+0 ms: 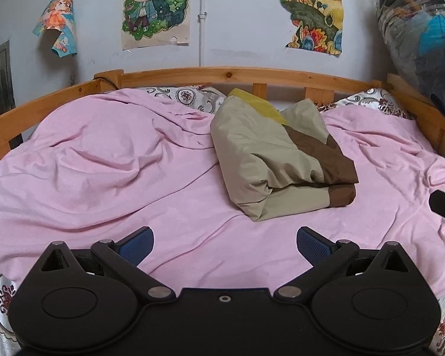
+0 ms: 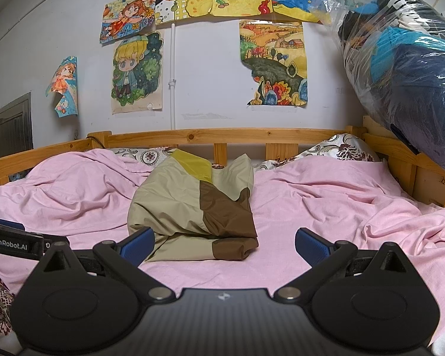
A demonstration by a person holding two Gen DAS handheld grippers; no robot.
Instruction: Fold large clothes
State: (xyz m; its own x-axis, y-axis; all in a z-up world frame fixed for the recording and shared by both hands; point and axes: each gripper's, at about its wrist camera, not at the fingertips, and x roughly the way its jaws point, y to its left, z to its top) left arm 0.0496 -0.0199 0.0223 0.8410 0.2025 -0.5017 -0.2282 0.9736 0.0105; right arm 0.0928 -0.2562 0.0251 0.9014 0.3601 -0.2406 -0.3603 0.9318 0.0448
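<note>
Blue-padded fingers (image 1: 136, 244) of the left gripper (image 1: 225, 244) are spread wide with nothing between them, as are those of the right gripper (image 2: 225, 244), both held back above the pink sheet (image 1: 103, 160). Ahead, the tan-and-brown garment (image 2: 192, 207) is laid in a compact bundle mid-bed, apparently folded, near the wooden rail (image 2: 222, 135).

A pale wall (image 2: 216, 112) stood well beyond the tongs, hung with children's paintings (image 2: 273, 62) and a cartoon poster of a blond child (image 2: 136, 71). A white pipe (image 2: 172, 74) ran down it. Below, a wooden bed frame (image 2: 222, 135) enclosed a rumpled pink sheet (image 2: 326, 207) spread just ahead of the tongs. To the right hung a clear plastic bag of dark bedding (image 2: 400, 74).
</note>
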